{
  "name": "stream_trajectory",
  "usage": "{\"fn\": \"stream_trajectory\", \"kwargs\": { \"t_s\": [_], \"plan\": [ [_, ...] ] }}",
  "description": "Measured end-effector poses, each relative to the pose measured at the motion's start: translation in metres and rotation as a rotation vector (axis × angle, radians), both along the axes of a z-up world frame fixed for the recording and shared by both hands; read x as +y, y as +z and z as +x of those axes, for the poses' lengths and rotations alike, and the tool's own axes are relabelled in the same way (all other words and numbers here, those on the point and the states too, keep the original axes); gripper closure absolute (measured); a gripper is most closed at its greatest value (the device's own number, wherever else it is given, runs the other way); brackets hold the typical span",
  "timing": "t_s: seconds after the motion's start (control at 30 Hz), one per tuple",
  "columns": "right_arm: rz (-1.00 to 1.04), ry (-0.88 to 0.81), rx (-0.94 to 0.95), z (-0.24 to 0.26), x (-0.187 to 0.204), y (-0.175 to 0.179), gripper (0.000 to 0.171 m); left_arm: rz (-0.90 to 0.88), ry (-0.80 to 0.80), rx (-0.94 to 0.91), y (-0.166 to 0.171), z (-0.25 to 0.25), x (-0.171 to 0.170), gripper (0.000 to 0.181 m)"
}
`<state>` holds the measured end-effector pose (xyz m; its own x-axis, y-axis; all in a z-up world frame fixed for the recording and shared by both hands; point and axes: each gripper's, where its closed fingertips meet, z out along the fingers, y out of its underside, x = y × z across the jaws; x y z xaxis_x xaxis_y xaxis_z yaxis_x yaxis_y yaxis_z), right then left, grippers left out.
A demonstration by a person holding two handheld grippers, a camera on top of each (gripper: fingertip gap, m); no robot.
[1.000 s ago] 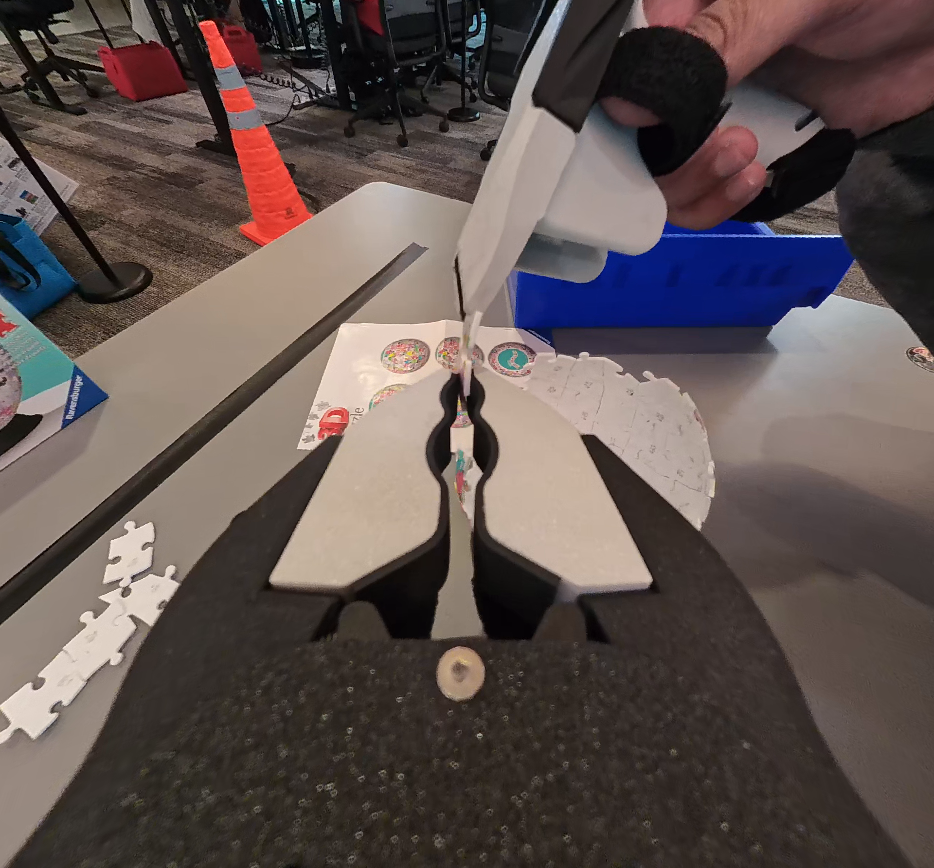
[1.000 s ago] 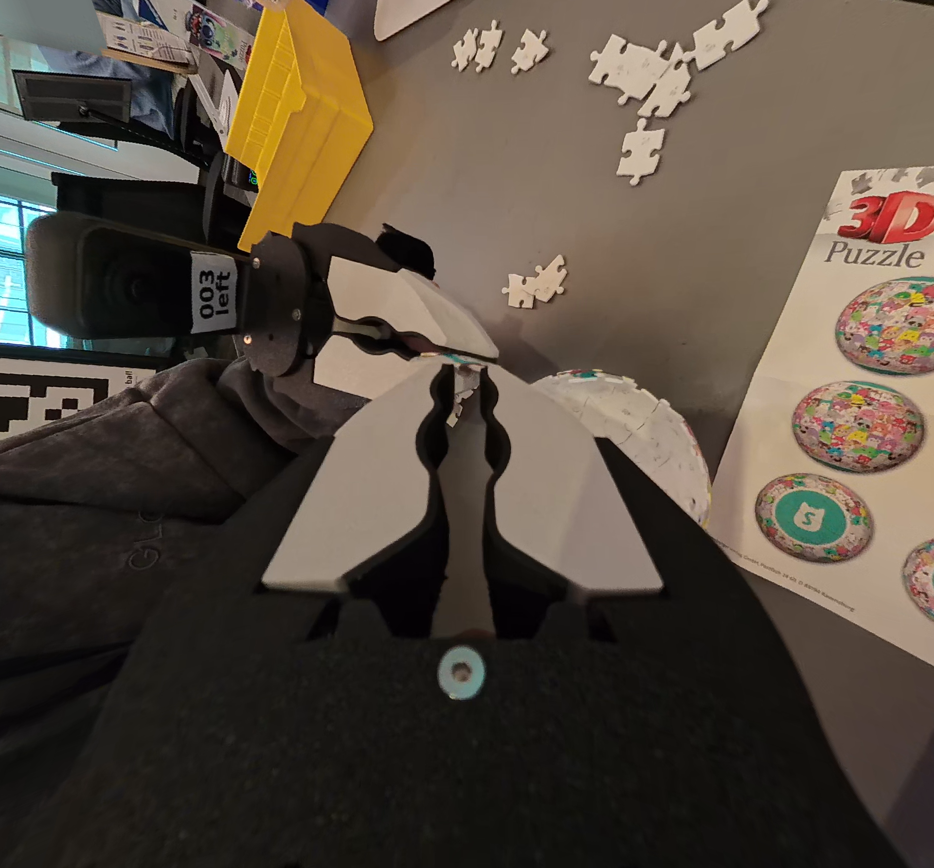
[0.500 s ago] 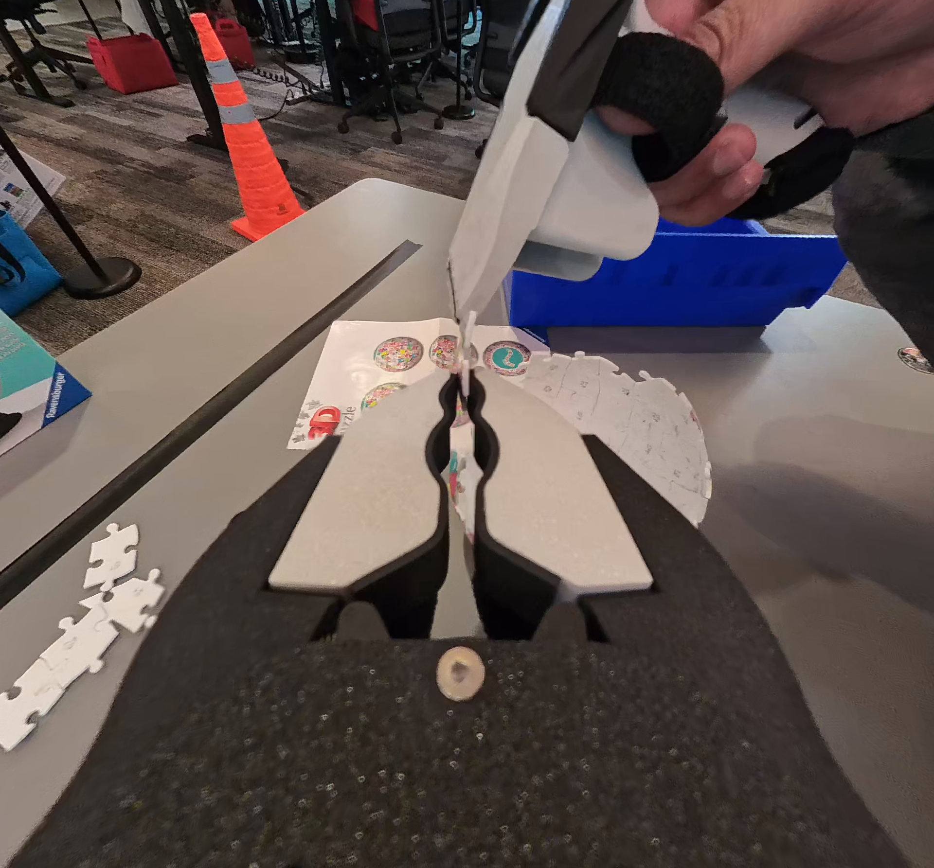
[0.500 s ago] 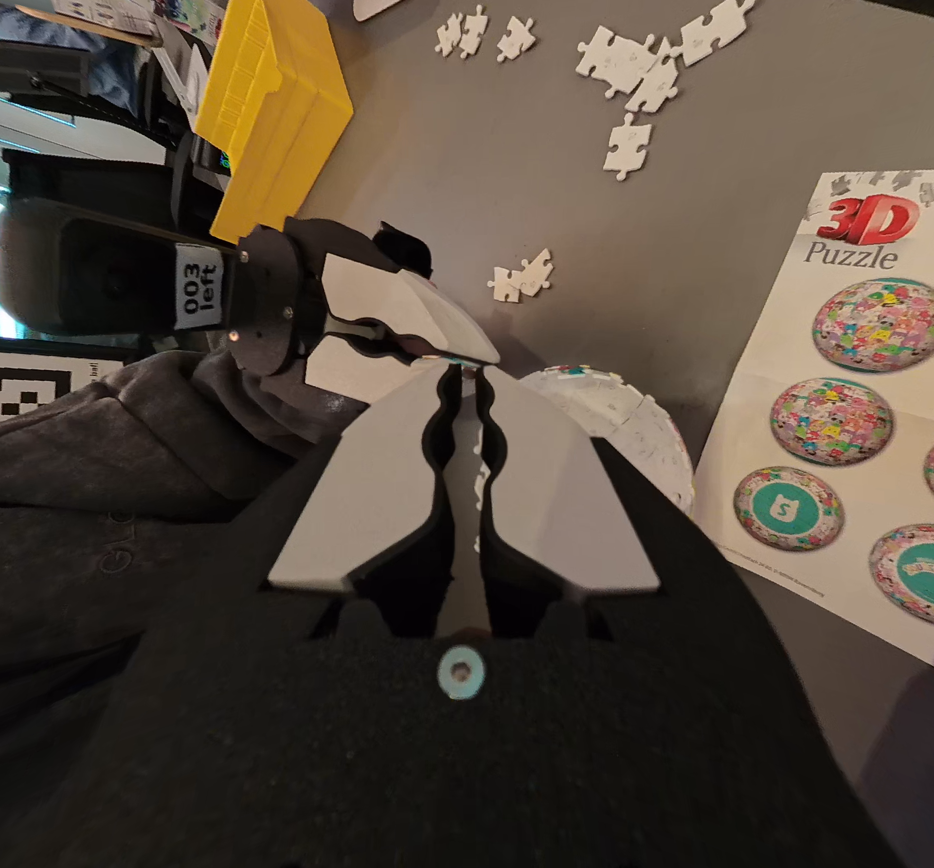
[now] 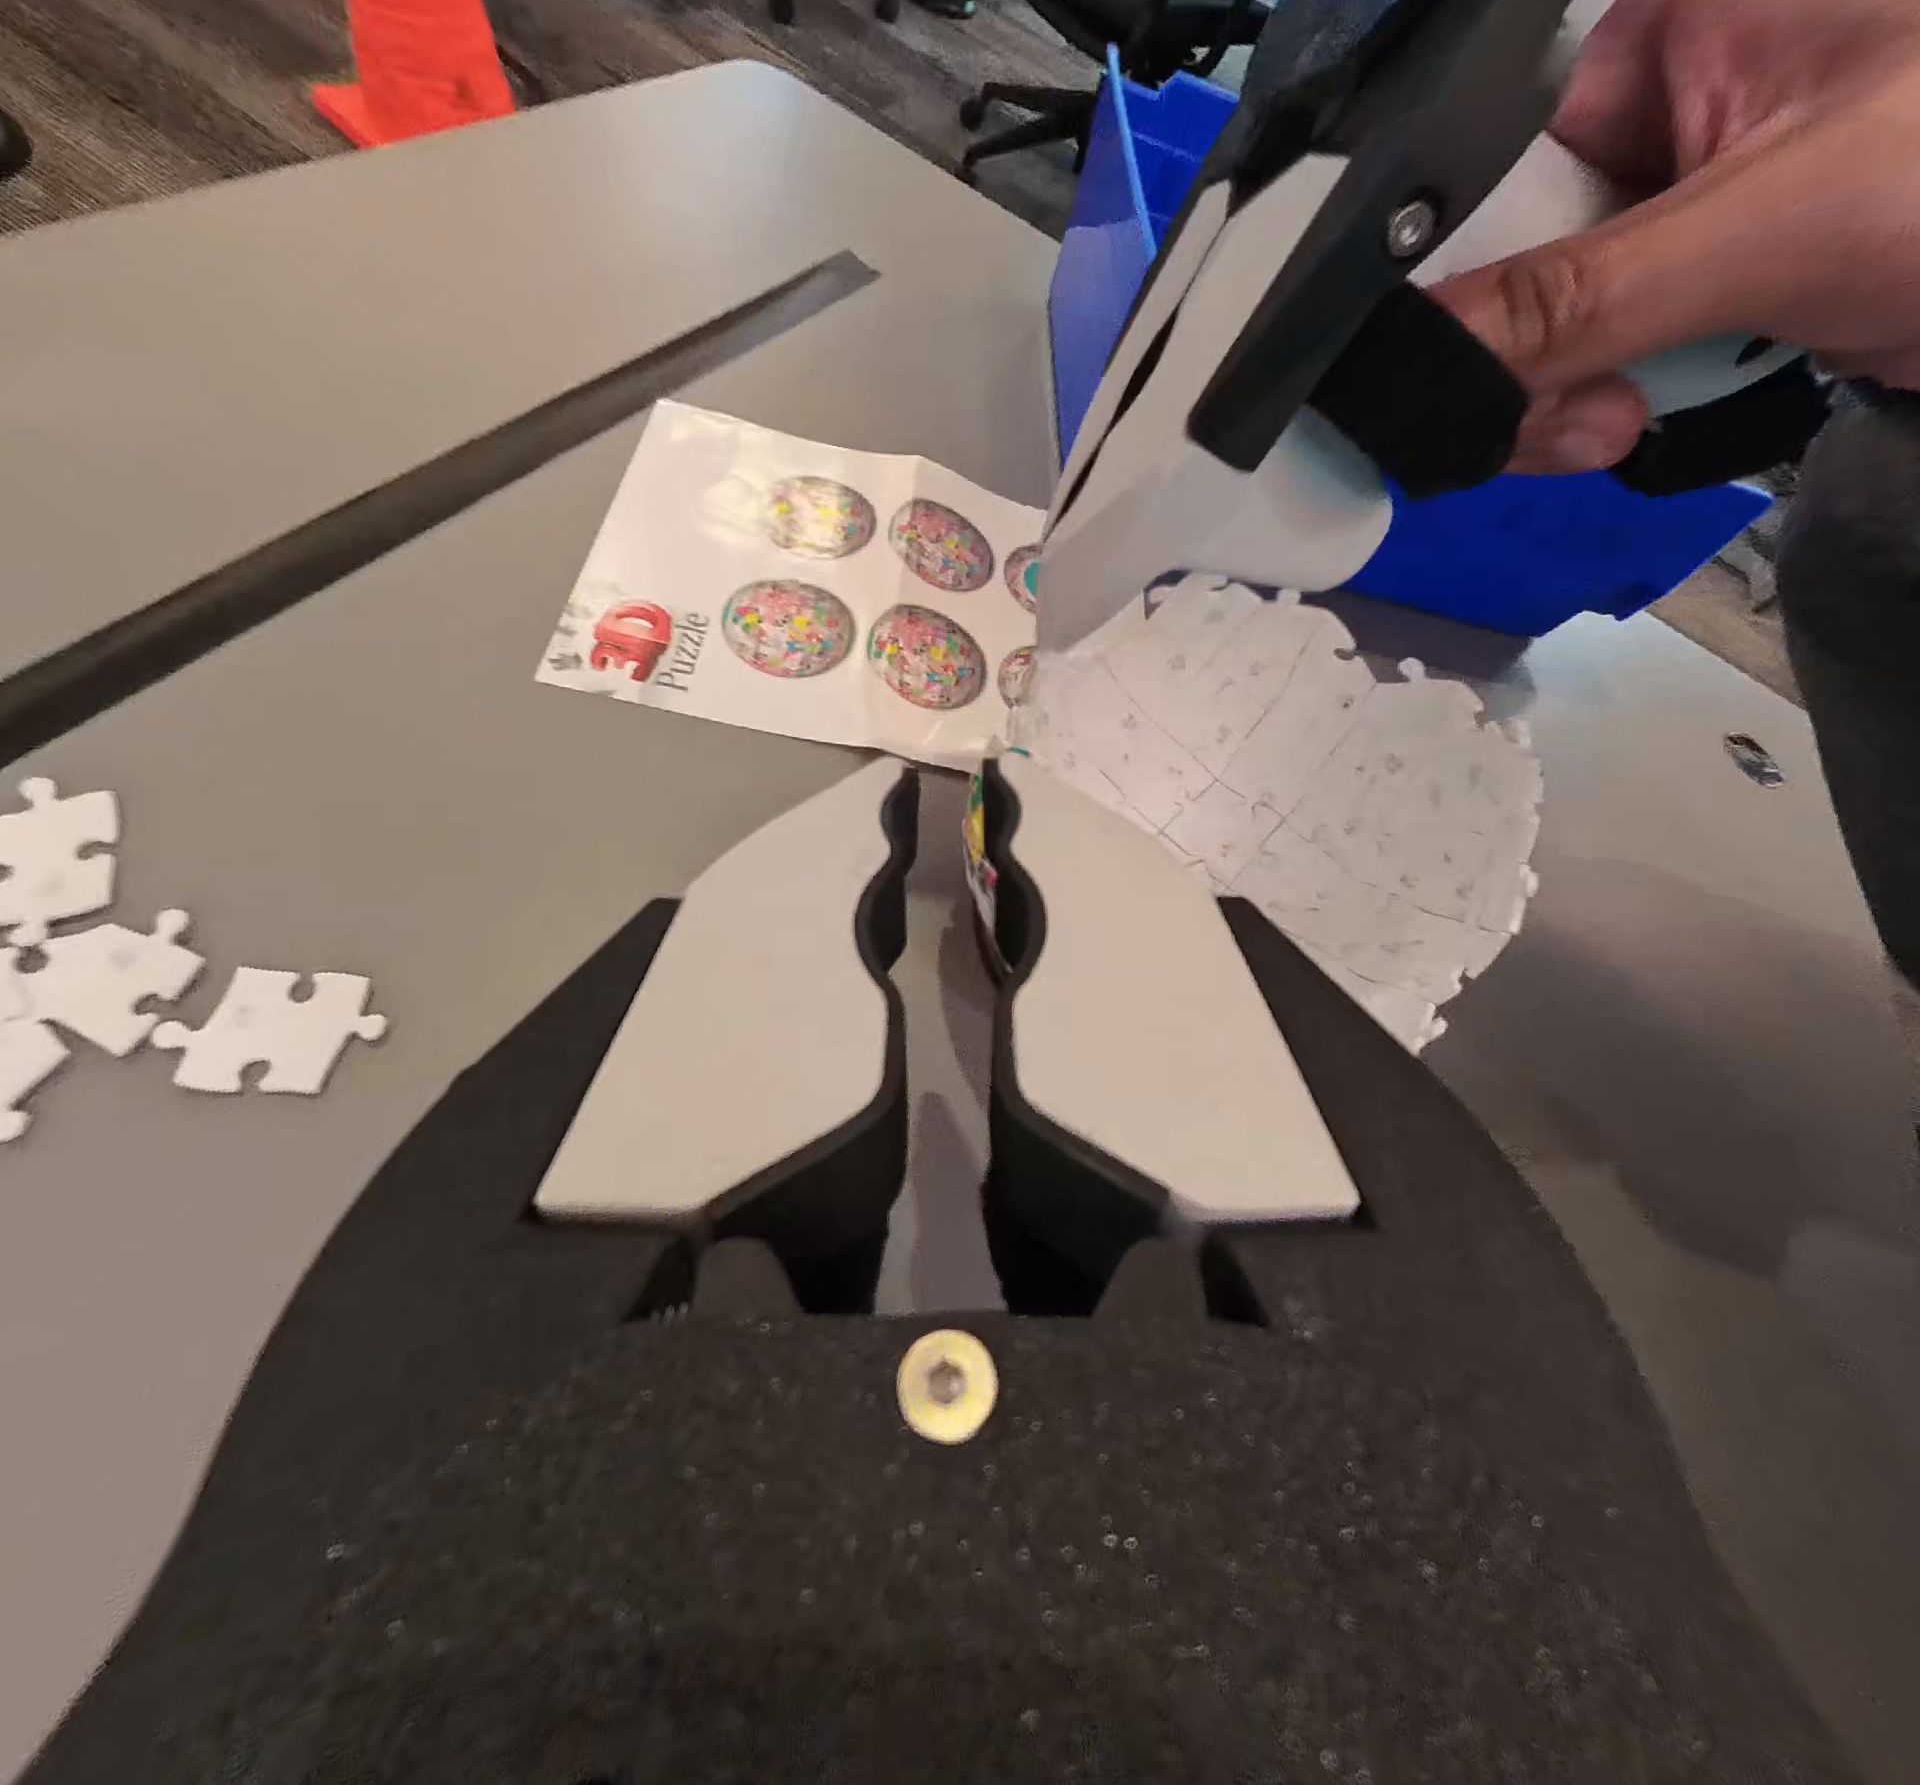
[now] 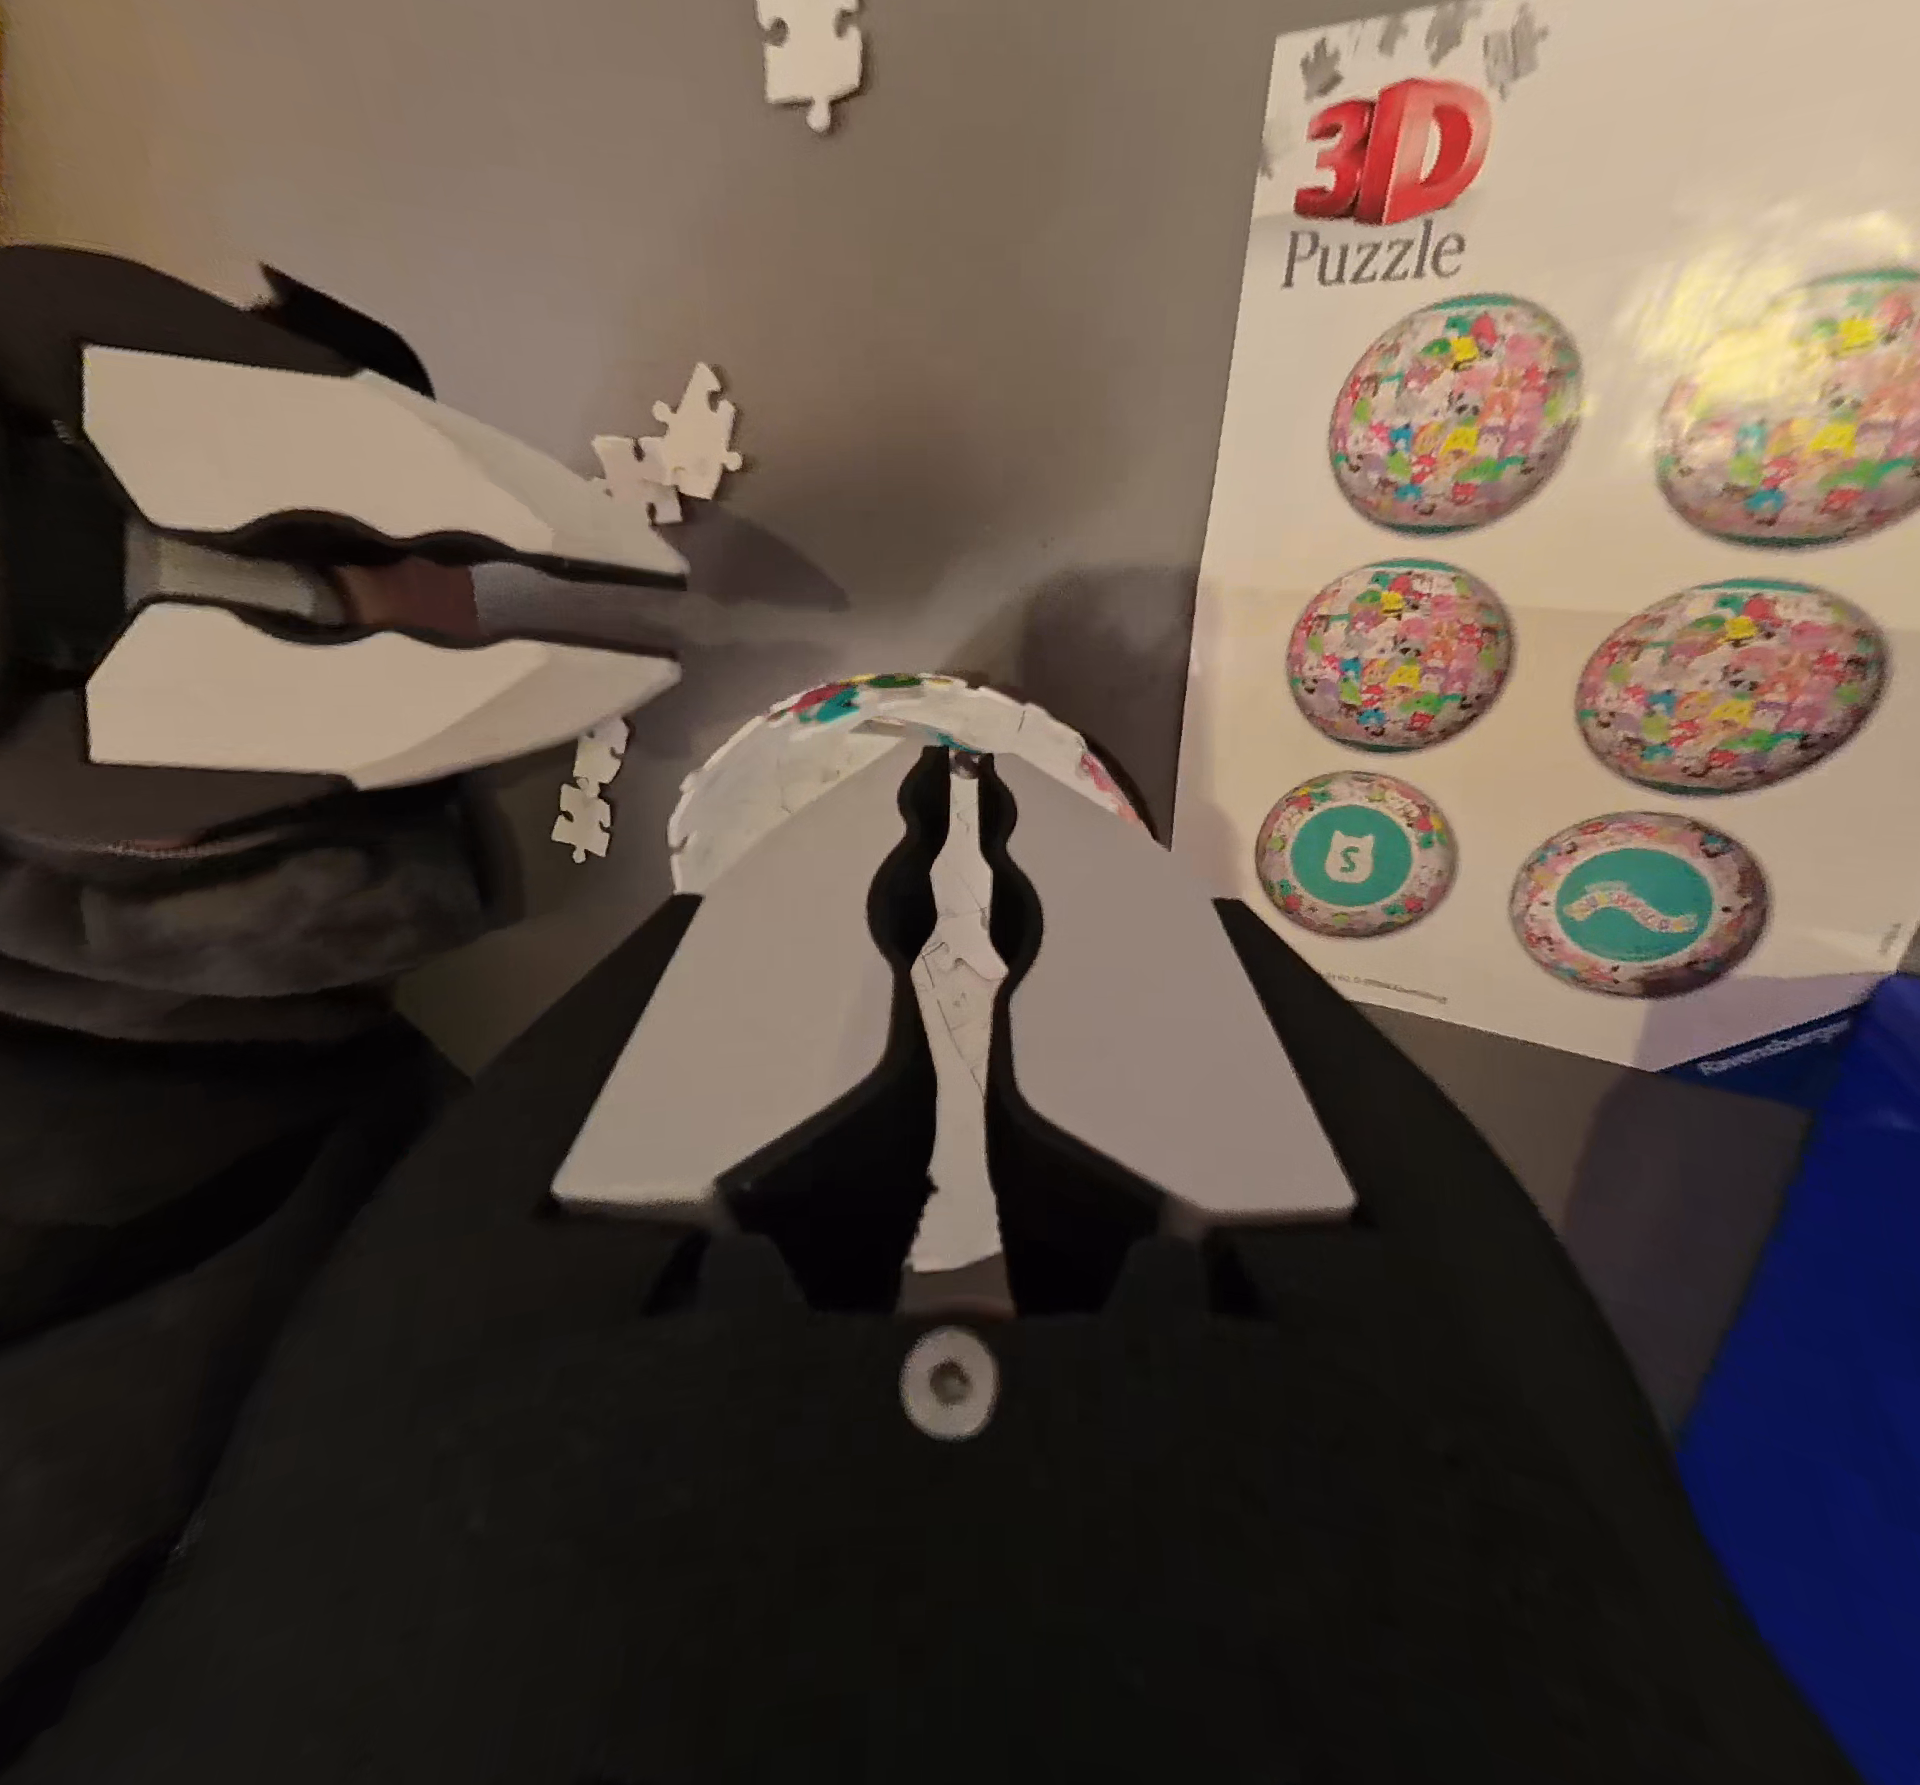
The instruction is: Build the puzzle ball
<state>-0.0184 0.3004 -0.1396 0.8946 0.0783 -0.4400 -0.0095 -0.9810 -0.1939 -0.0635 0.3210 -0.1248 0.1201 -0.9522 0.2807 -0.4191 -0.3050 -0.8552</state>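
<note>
The right gripper [image 6: 951,769] pinches the rim of the white, curved half-built puzzle shell [image 5: 1278,779] on the grey table [image 5: 416,301], right of the leaflet. The left gripper [image 5: 951,790] is slightly parted, empty. The shell looks light and fragile; hold its edge gently.

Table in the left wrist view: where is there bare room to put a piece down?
Bare grey table between the dark groove, the instruction sheet and the loose pieces; also right of the half-built puzzle ball. Crowded where ball, sheet, blue bin and right gripper meet.
</note>
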Motion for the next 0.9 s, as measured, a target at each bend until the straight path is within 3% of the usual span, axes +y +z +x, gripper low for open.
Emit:
{"fn": "stream_trajectory", "kwargs": {
  "t_s": [0.47,0.7,0.9],
  "plan": [
    [-0.012,-0.075,0.115,-0.01,-0.008,-0.011,0.166,0.197,-0.046,0.092,0.0,0.01,-0.014,0.17],
    [0.253,-0.024,0.38,-0.027,-0.015,0.068,0.166,0.311,-0.095,0.016,0.025,0.011,-0.036,0.165],
    [0.32,0.016,0.448,-0.034,-0.031,0.086,0.166,0.254,-0.1,-0.135,0.059,0.018,-0.053,0.179]
  ]
}}
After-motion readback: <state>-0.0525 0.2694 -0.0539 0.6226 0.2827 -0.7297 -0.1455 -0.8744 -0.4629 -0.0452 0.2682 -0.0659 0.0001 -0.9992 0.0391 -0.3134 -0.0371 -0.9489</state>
